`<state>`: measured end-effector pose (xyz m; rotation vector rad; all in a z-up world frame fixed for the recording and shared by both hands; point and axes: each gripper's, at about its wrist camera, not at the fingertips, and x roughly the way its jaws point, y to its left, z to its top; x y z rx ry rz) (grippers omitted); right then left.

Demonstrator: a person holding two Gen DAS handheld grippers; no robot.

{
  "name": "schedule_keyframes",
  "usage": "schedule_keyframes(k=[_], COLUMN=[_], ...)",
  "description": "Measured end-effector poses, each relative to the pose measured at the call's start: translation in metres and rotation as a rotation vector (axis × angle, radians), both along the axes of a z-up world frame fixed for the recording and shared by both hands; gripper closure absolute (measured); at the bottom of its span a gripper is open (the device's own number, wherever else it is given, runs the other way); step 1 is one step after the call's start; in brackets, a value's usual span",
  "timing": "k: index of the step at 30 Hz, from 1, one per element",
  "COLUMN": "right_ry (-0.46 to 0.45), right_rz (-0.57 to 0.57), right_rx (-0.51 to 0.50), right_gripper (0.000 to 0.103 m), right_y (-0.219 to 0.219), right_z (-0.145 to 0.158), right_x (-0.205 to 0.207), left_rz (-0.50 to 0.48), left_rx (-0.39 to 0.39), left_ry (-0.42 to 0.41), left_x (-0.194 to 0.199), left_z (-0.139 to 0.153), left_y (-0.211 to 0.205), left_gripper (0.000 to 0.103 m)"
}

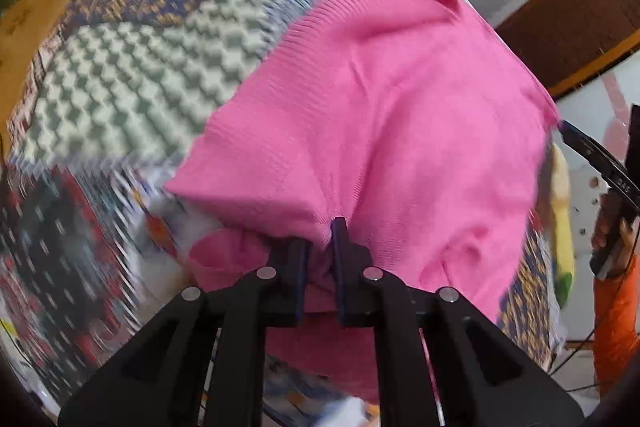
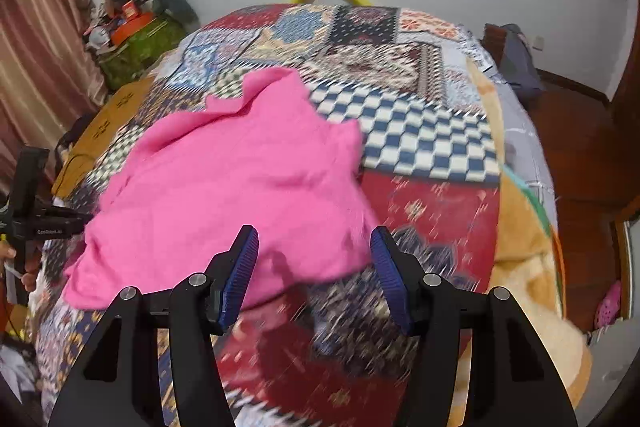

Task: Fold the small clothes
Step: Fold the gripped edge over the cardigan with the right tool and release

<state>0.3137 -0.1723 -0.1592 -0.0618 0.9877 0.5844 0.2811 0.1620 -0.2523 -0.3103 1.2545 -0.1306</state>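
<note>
- The pink garment is a soft, light knit; I judge it limp and likely to sag and drag on the bedcover wherever it is not supported.
- Best hold: an edge or corner, pinching a bunched fold as the left gripper does now, its jaws closed on pink cloth at the near hem.
- The right gripper stands open above the garment's near edge at about 5 o'clock of the cloth, holding nothing.
- The garment lies rumpled on the patchwork bedcover, spreading toward 11 o'clock in the right view.
- It is plain bright pink, finely ribbed, with creases and one flap turned up at the far end.
</note>
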Motion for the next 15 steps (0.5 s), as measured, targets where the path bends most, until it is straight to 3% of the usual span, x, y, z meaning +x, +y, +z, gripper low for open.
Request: schedule_keyframes(k=[3, 12, 15], right_ry=[0.026, 0.183, 0.233], right_rz=[0.035, 0.133, 0.16], right_rx=[0.004, 0.069, 0.082], right_gripper=[0.049, 0.049, 0.049], right_y=[0.003, 0.031, 0.044], right_z=[-0.002, -0.023, -0.033], right_x=[-0.016, -0.055, -0.061], left_rz=[-0.023, -0.007, -0.041], left_rx=[0.041, -0.094, 0.007], left_ry=[-0.019, -0.047, -0.104], left_x=[-0.013, -0.04, -0.047], left_z=[0.009, 0.024, 0.033], left_y=[-0.022, -0.061, -0.075], left_gripper=[0.095, 0.095, 0.095])
